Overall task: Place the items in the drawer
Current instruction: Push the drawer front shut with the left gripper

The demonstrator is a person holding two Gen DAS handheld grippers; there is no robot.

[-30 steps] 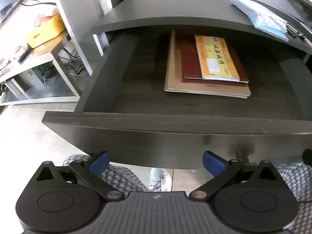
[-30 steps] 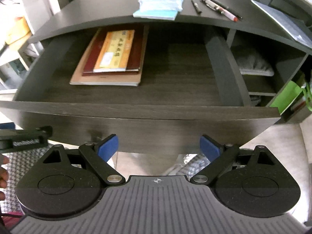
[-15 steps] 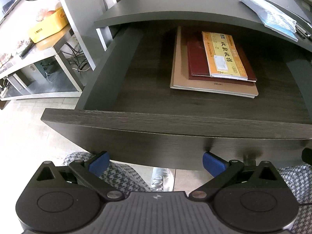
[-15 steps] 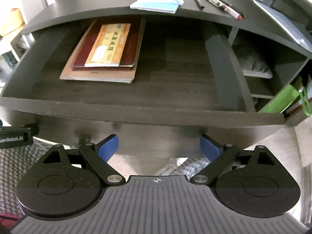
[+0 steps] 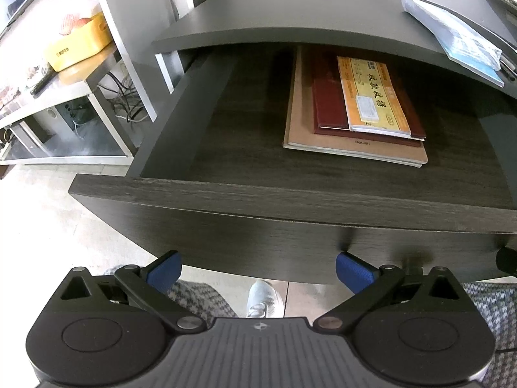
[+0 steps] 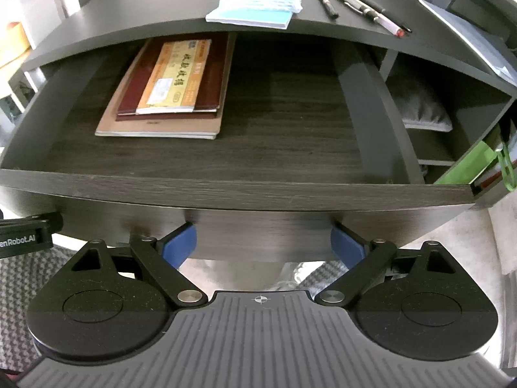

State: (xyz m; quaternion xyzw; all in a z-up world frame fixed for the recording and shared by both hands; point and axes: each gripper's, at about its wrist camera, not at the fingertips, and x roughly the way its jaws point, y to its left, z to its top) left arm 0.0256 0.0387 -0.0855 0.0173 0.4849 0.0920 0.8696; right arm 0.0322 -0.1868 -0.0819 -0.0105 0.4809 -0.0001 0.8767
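A dark wood drawer [image 5: 290, 203] [image 6: 242, 187] stands pulled out of the desk. Inside, toward its left rear, lies a stack: a brown notebook [image 5: 310, 129] [image 6: 129, 119], a maroon book [image 5: 329, 97] [image 6: 210, 74] on it, and a yellow booklet [image 5: 371, 93] [image 6: 177, 74] on top. On the desktop lie a blue-white booklet [image 5: 458, 35] [image 6: 258, 3] and several pens [image 6: 365, 6]. My left gripper [image 5: 257, 270] is open and holds nothing, just before the drawer front. My right gripper [image 6: 263, 244] is open too, its fingertips close to the drawer front.
Right of the drawer are open shelves with a grey pouch [image 6: 420, 103] and a green folder [image 6: 475, 161]. To the left stands a metal side table [image 5: 74, 97] with a yellow box [image 5: 77, 45]. A person's patterned trousers and a shoe [image 5: 263, 297] show below.
Both grippers have moved up and closer to the drawer, so I look more steeply down into it. Nothing was picked up or let go; both stay open.
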